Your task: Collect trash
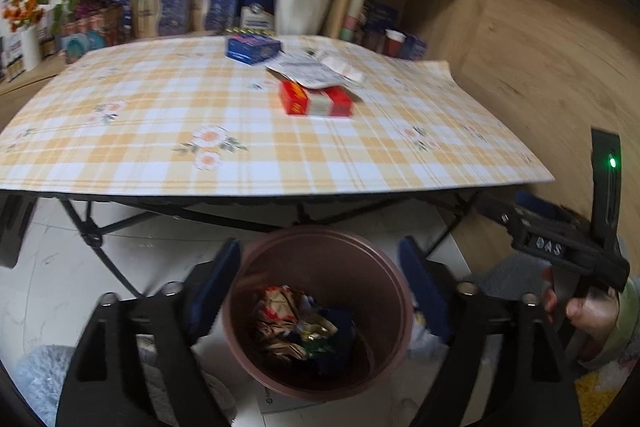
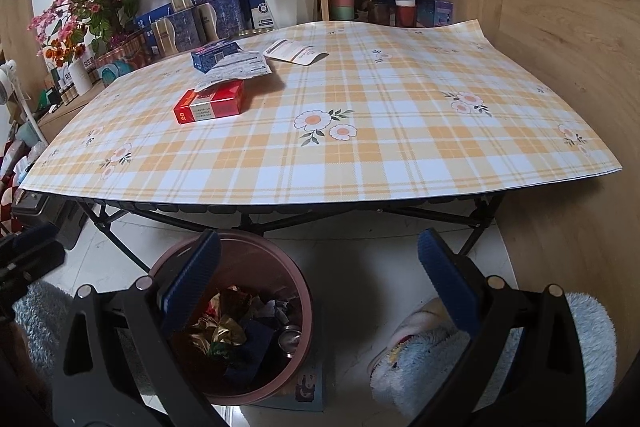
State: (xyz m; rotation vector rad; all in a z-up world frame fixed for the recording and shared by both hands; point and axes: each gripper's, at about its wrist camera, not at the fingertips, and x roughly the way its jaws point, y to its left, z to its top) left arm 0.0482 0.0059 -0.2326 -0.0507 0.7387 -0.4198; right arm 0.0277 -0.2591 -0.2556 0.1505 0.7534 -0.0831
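Black plastic frames on both grippers, silver screws on the knuckles, ribbed dark-blue pads on the fingers [image 2: 446, 279]. The right gripper [image 1: 560, 239] shows a green light and pale lettering; bare-skinned hand [image 1: 586, 311], pale green sleeve.

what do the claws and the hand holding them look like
Both are black plastic frames with silver bolt heads and two ribbed dark-blue pads: left claw, right claw. From the left camera, the right claw's body shows white lettering and a green light. The right hand is bare, with a pale green sleeve.
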